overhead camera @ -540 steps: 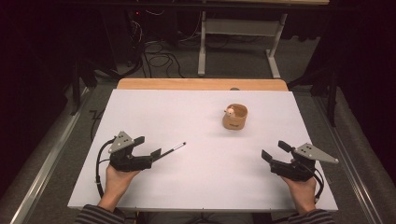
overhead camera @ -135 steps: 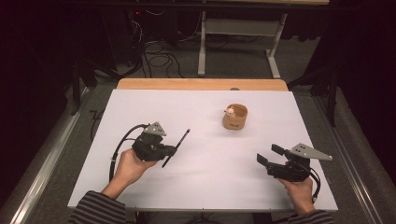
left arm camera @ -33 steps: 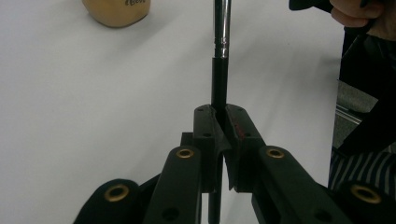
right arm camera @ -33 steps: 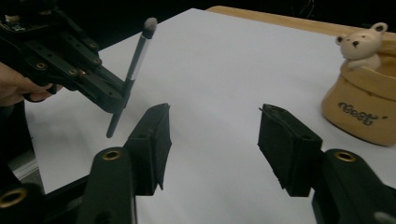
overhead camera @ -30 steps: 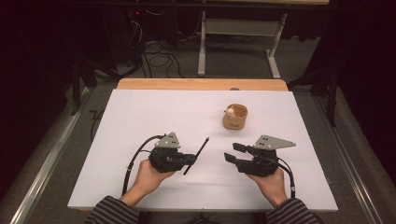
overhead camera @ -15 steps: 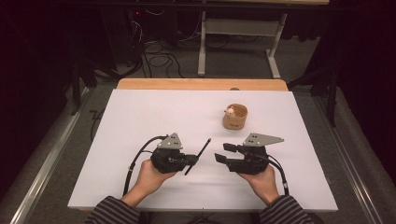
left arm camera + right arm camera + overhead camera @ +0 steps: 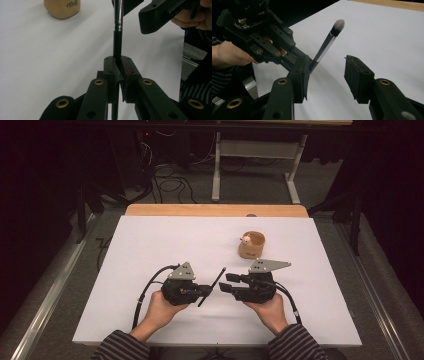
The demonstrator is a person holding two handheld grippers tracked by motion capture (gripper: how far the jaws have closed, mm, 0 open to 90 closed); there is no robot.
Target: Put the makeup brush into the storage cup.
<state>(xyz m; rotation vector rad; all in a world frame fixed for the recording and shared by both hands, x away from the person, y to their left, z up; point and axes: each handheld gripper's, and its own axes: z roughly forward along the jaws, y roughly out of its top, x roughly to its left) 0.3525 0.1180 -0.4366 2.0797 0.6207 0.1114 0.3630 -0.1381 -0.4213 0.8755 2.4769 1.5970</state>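
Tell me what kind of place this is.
Probably a lab or recording workspace, not a home: a white-topped table under a fixed overhead camera, loose cables on the carpeted floor beyond it, and a bare metal desk frame in dim surroundings.

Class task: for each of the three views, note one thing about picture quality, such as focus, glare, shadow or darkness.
High view: white table bright, surroundings nearly black. Left gripper view: glare streak on the brush ferrule, wooden cup slightly soft. Right gripper view: brush bristles blurred, soft shadow under the brush.

1 brush [image 7: 212,285] — 1 wooden cup [image 7: 251,245] — 2 hand-held grippers.
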